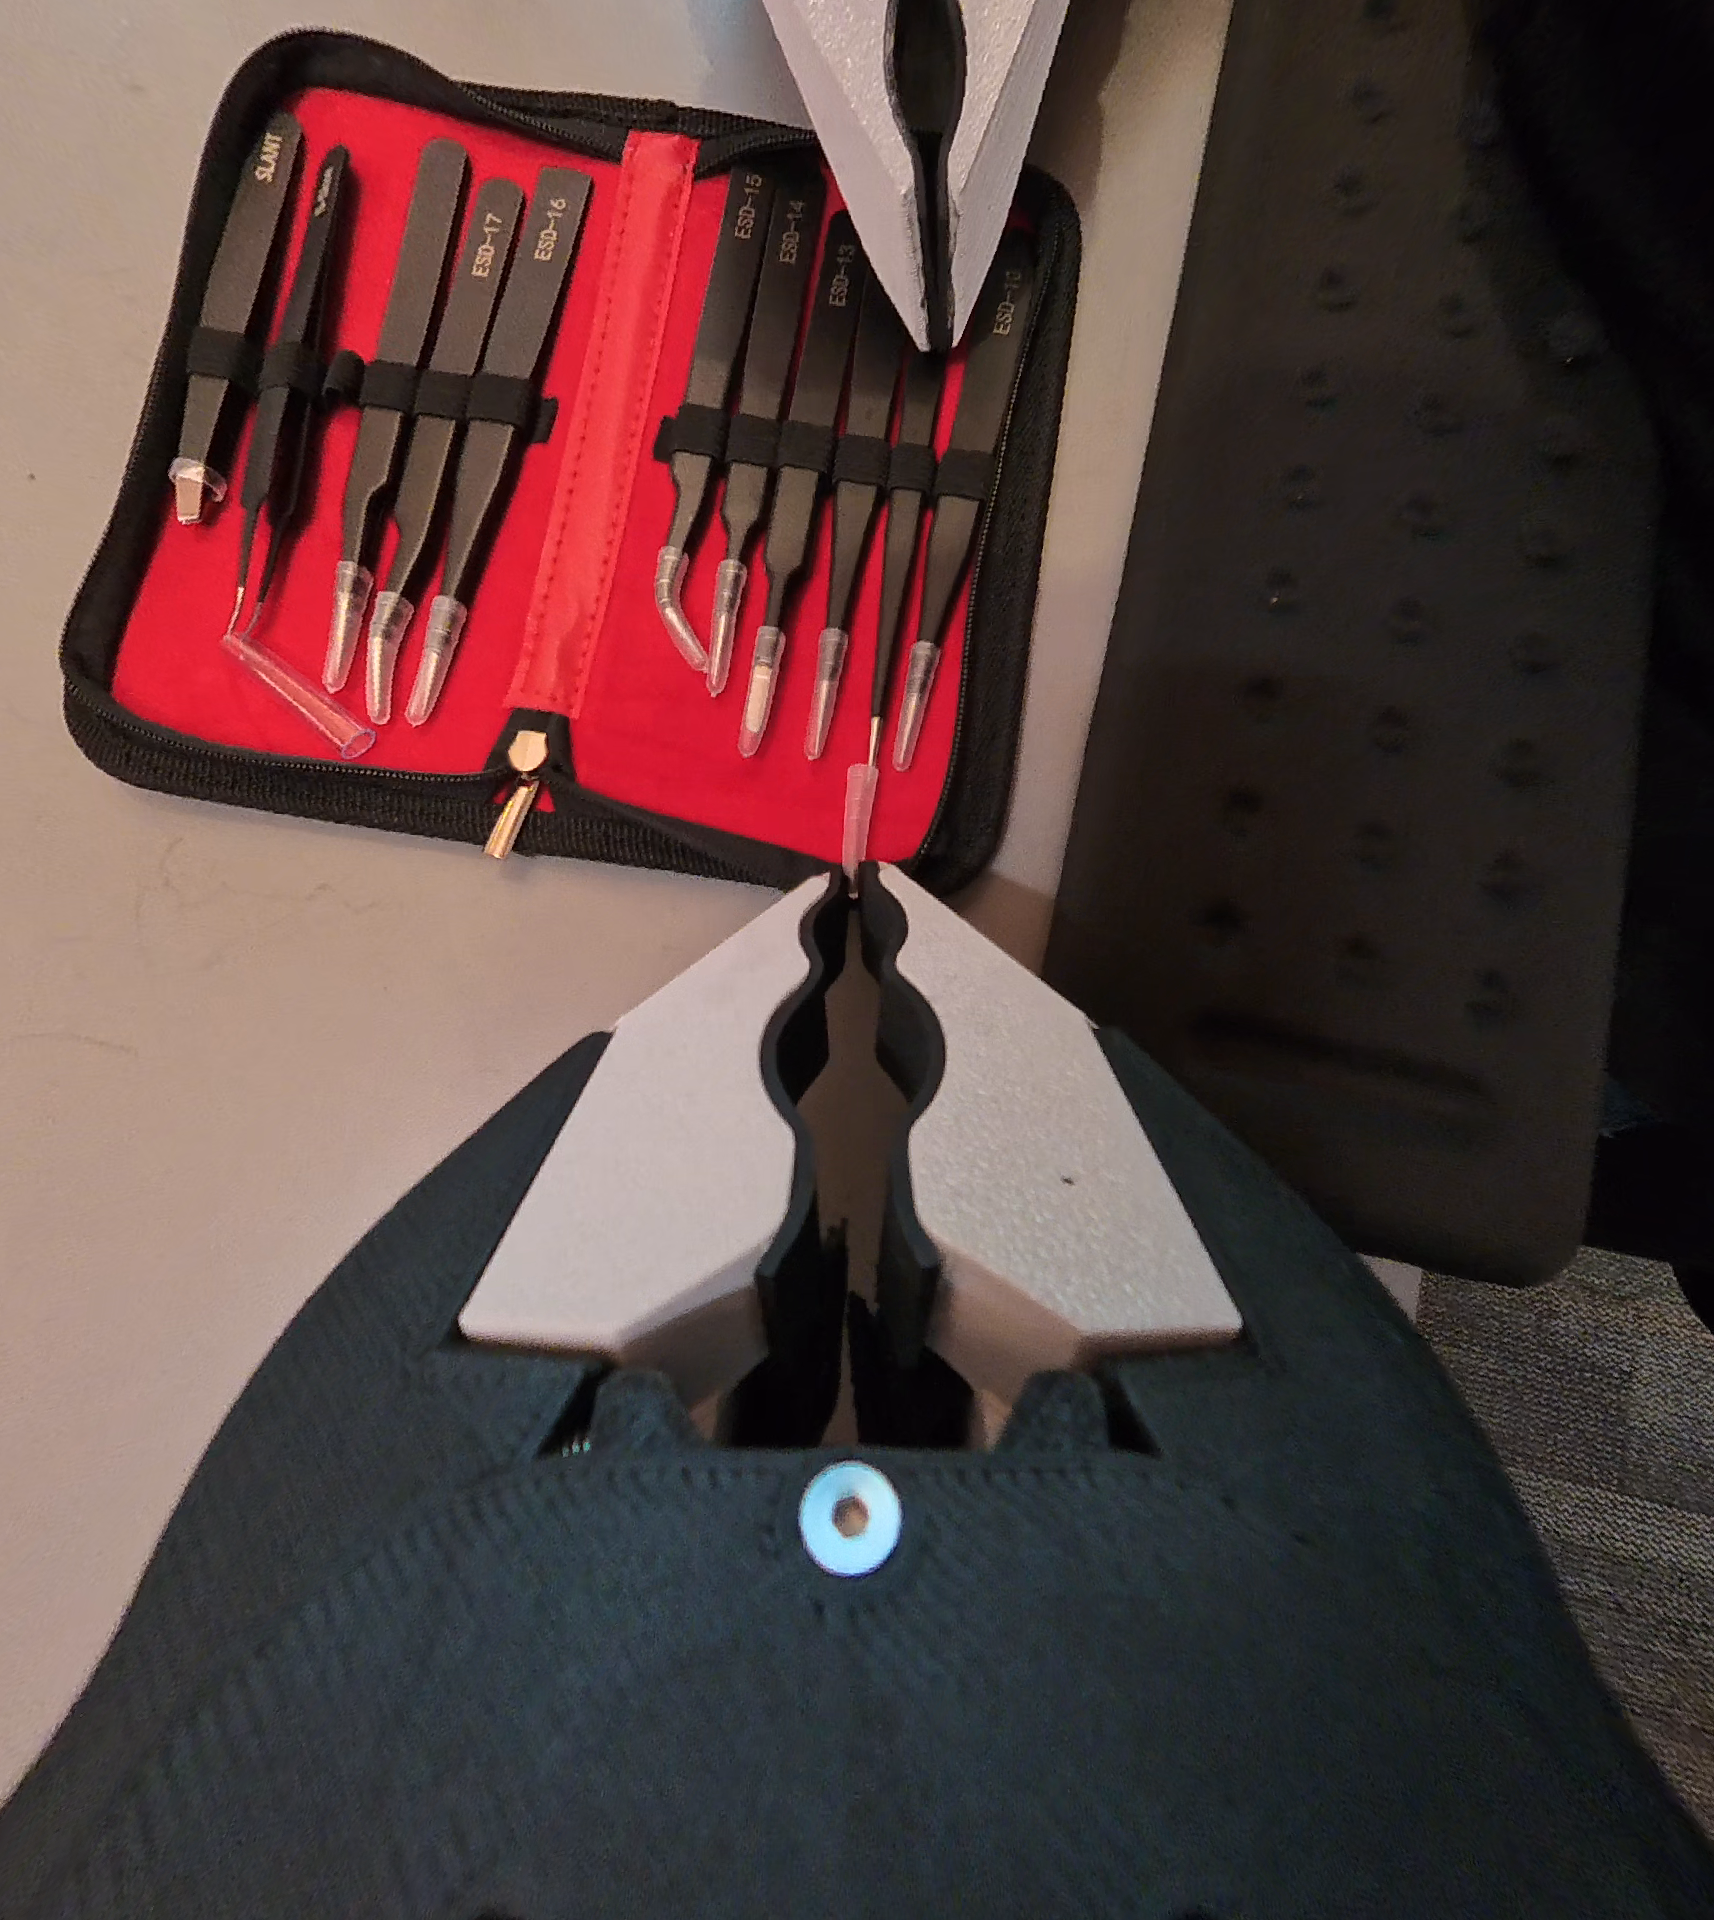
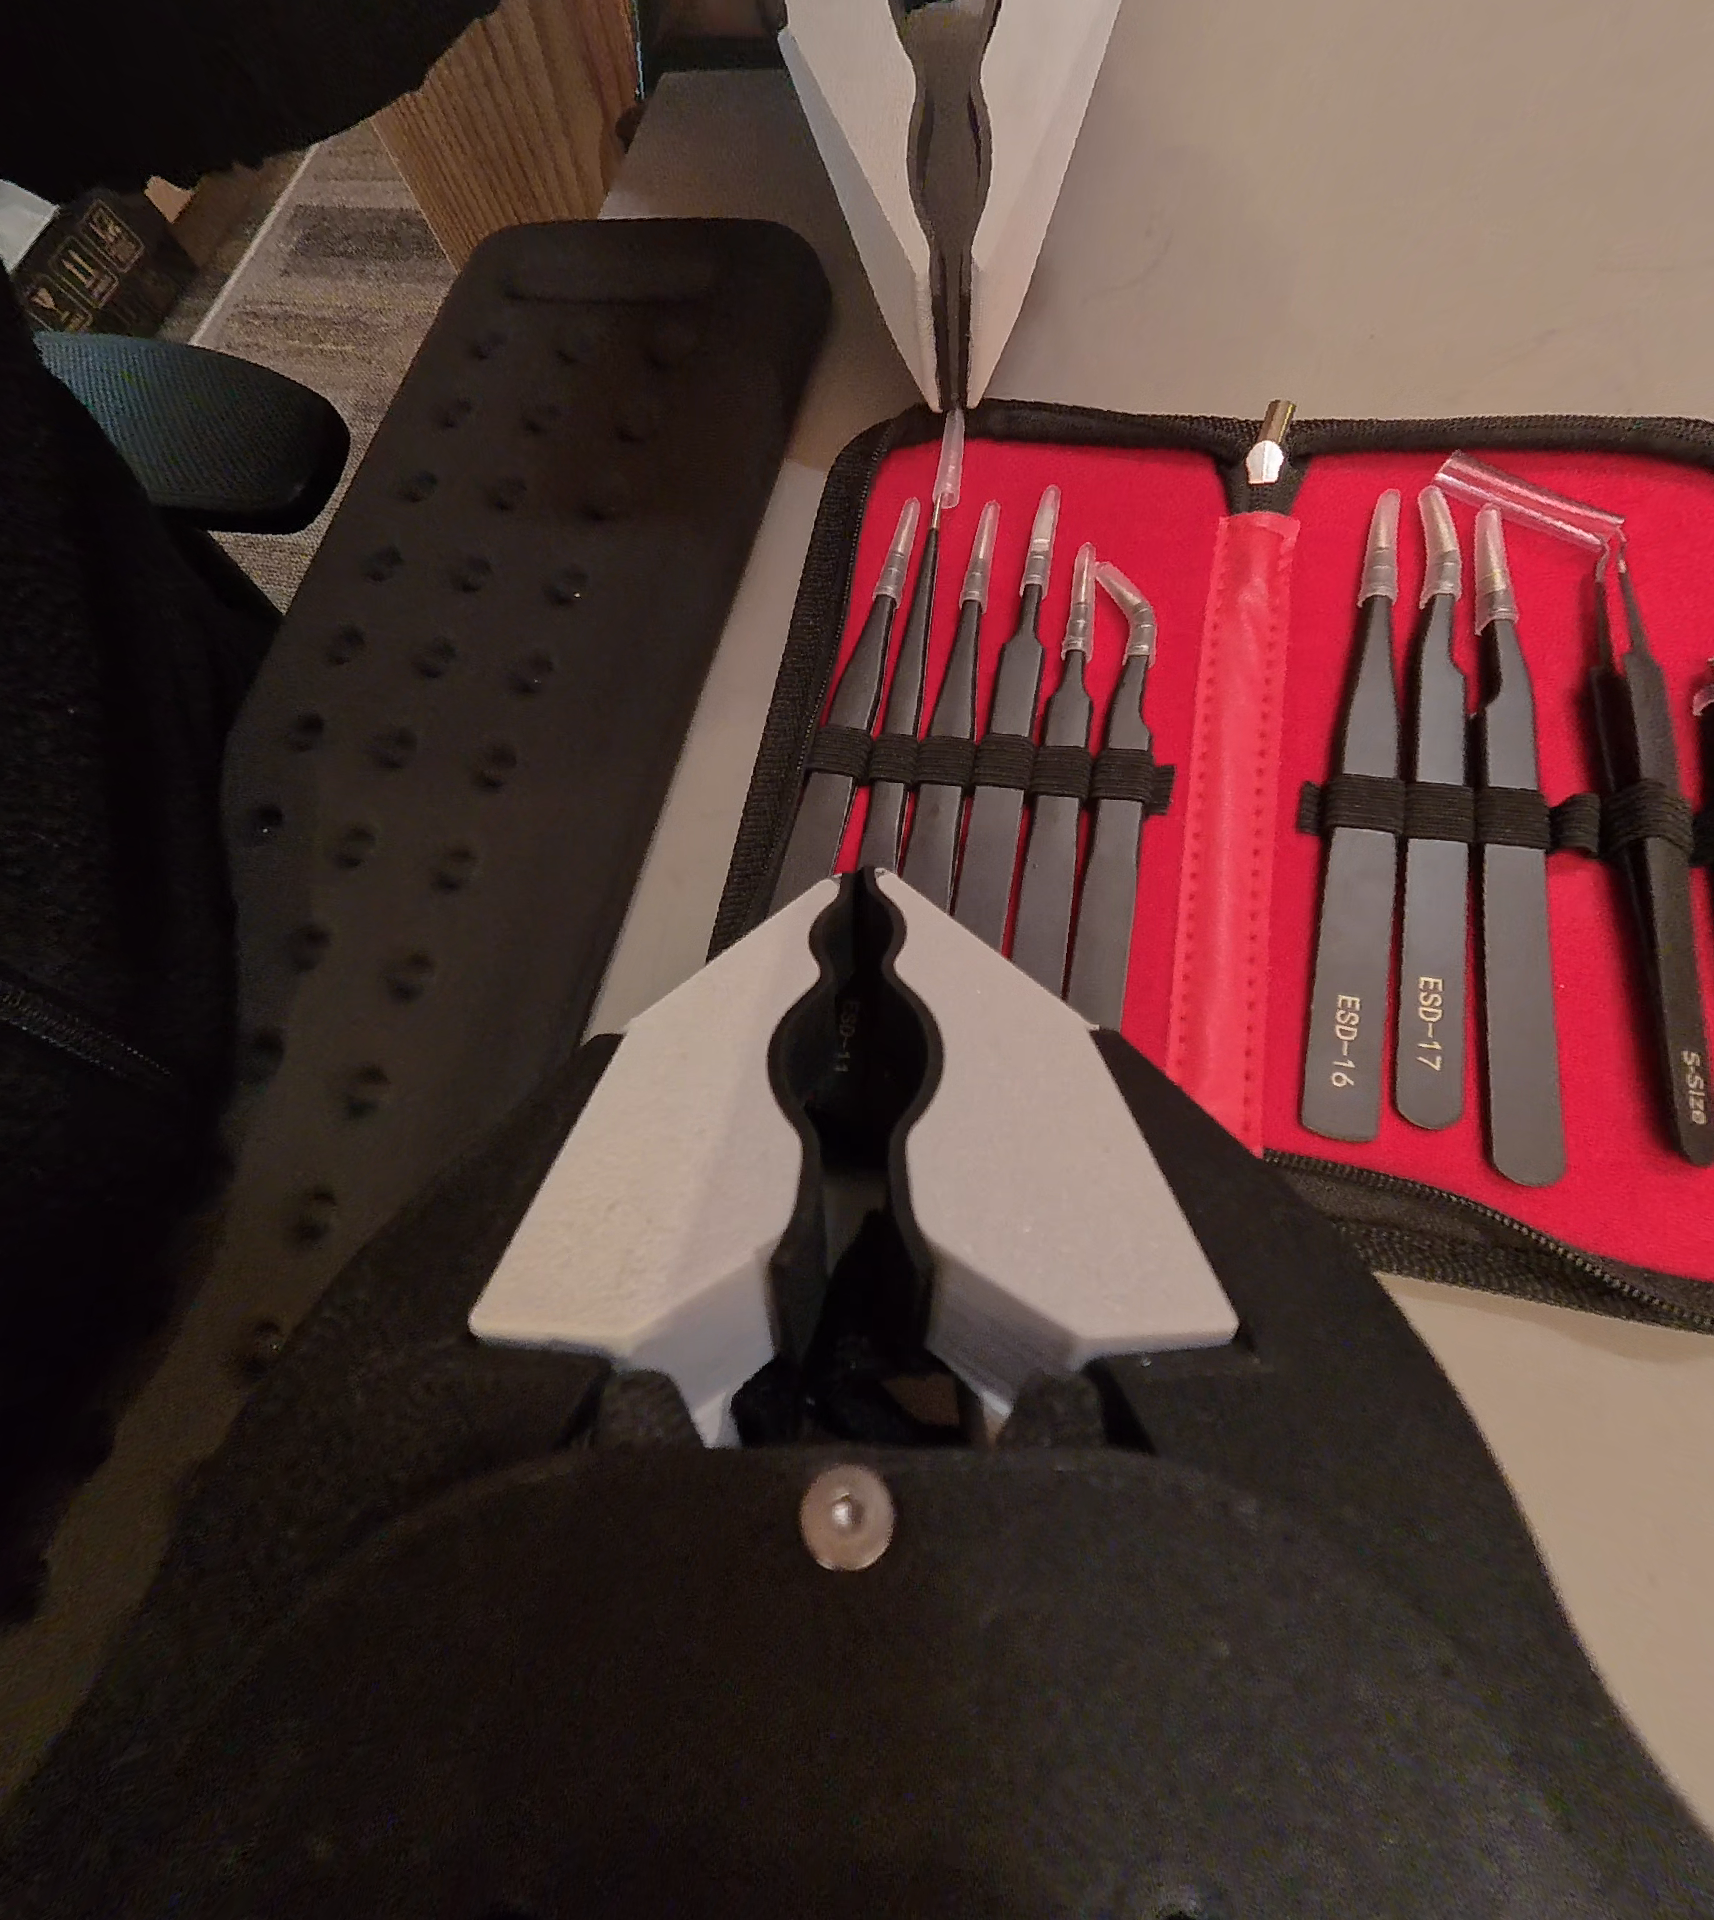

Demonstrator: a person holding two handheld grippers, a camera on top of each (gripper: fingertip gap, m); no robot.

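Two grippers meet over one open tweezer case (image 1: 562,790), lying flat on the pale desk (image 1: 22,935) with its red lining up and its gold zip pull (image 1: 510,821) hanging at the spine. The left gripper (image 1: 848,883) is pinched narrow on a clear tip cap (image 1: 858,810), just beyond the bare metal point of a thin black tweezer (image 1: 910,457) on the case's right half, near the desk edge. The right gripper (image 2: 858,883) is closed tight over that tweezer's handle end, which looks like a bracing hold while the cap comes away, though that's my reading. Black tweezers sit in both halves under elastic bands (image 1: 801,442), most capped in clear sleeves; one loose clear tube (image 1: 297,691) lies on the lining at the left. A black dimpled chair armrest (image 2: 479,675) sits just beside the desk.
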